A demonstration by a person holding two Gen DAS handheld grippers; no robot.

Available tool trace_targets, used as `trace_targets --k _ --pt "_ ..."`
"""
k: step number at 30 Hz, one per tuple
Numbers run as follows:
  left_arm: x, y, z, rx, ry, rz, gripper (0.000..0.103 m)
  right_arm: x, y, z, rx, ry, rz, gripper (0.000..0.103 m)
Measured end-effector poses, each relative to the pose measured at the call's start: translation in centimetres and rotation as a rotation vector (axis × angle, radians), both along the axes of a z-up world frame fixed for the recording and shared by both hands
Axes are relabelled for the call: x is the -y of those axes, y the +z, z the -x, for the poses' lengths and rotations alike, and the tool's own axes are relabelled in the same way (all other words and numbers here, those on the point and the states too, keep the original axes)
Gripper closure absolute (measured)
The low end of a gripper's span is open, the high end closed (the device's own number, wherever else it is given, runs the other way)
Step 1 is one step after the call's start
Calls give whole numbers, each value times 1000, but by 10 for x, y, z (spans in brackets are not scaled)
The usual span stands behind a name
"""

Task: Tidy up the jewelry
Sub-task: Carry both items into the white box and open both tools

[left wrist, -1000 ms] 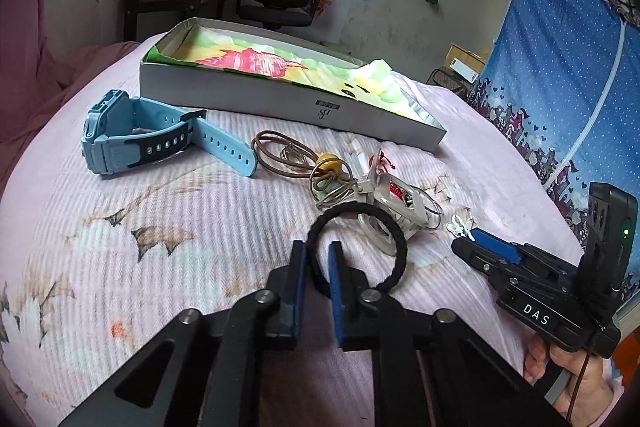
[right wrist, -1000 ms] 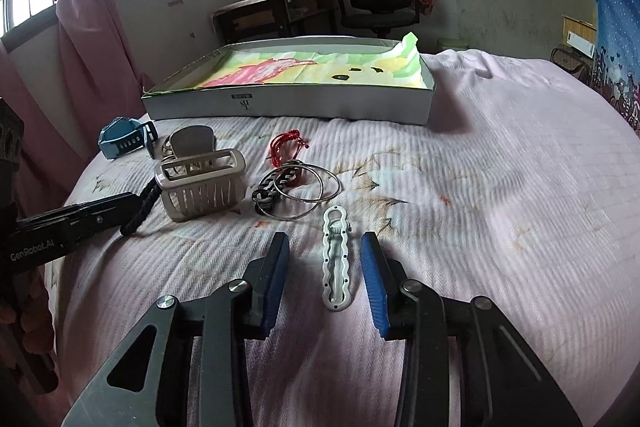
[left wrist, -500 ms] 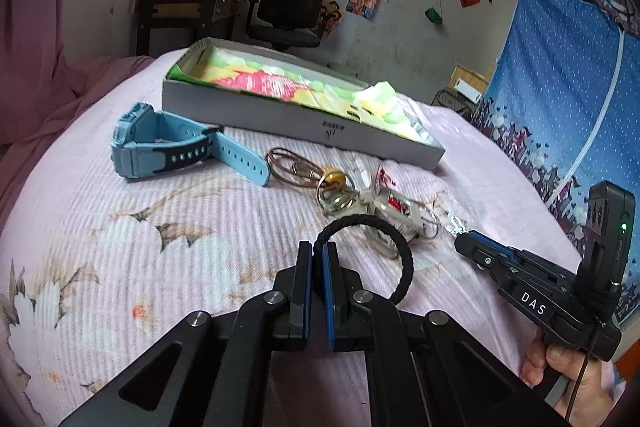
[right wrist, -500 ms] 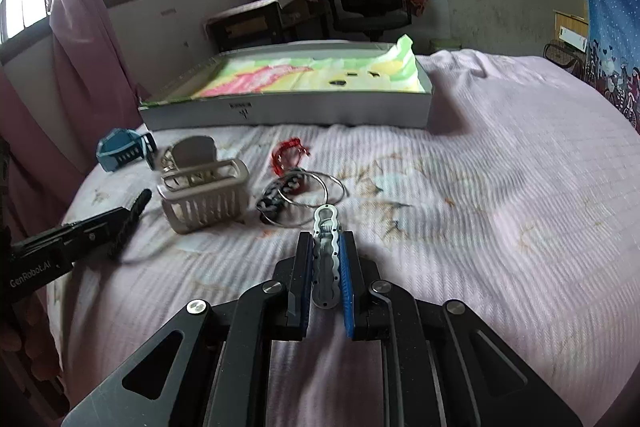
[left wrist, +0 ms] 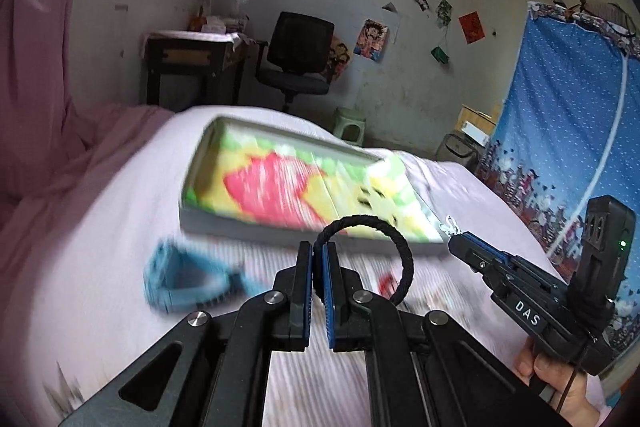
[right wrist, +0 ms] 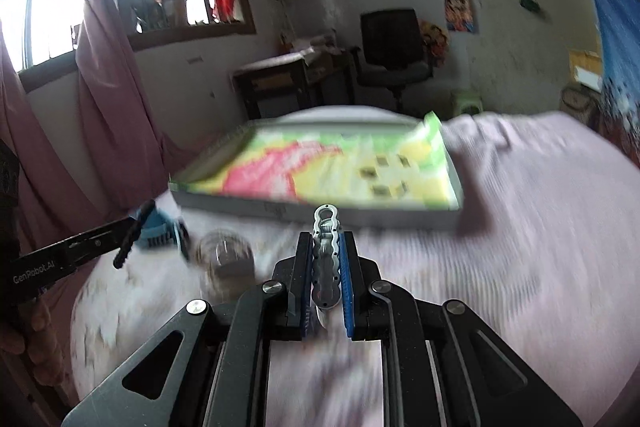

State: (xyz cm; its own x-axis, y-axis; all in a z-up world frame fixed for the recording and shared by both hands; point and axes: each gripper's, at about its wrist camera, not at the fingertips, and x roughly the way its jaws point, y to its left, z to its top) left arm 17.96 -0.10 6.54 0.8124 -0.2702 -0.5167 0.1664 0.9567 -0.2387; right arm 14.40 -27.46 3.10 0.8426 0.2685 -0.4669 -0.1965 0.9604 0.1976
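The left gripper [left wrist: 316, 259] was clenched on a black braided cord ring [left wrist: 404, 259], its blue pads pinching one short arc while the rest of the loop stood up and out to the right, clear of the bed. The right gripper [right wrist: 326, 259] was clamped on a wavy silver metal hair clip [right wrist: 326, 251], held lengthwise between the jaws with its looped end poking out past the tips. Both pieces hung in the air above the pale pink ribbed bedspread [right wrist: 520, 227], in front of the shallow grey cardboard box lined with a pink, yellow and green cloth [left wrist: 280, 187], which lay just beyond them.

The step in hand looked like carrying both items over the box's near wall and setting them on the lining. Done well, each hand would clear that wall with margin, since the free loop of the ring hung low enough to snag on the rim. The two pieces ought to land apart from each other and from the small dark bits already on the cloth. Letting go should wait until each item was low over the lining, so the clip would not bounce. A blurred blue plastic wristwatch [left wrist: 184, 283] and a clear hair claw [right wrist: 228, 263] remained on the bedspread to be collected.
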Motion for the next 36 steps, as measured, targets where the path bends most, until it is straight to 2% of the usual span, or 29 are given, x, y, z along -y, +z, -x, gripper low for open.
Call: trace_targets --k 4,8,14,18,21,26,30,32,34,36 --pt "-3 11 -42 -20 49 -38 98 -16 18 -42 24 51 23 91" --pt "-7 4 -87 -102 88 -39 98 -30 16 -82 -13 70 35 91" --pt "0 -23 -133 -237 129 -102 98 -29 -8 -125 -114 42 -11 91" --pt "4 -43 -149 -322 143 -128 98 -28 -27 -141 -171 37 6 91" --pt "5 -52 -155 -351 149 -147 97 -25 -36 -148 -214 35 4 91" --pt "11 -55 -157 -352 141 -182 97 -27 -45 -158 -264 51 10 91" --pt "9 -53 -152 -326 130 -172 97 -26 -50 -159 -283 61 4 91" --pt "8 -51 -149 -307 128 -173 96 -25 -50 -158 -282 65 3 87" --pt "8 -48 -143 -287 118 -164 92 -24 -48 -154 -263 63 -1 79" --pt "7 -43 -132 -249 109 -143 72 -21 -43 -148 -231 53 6 70"
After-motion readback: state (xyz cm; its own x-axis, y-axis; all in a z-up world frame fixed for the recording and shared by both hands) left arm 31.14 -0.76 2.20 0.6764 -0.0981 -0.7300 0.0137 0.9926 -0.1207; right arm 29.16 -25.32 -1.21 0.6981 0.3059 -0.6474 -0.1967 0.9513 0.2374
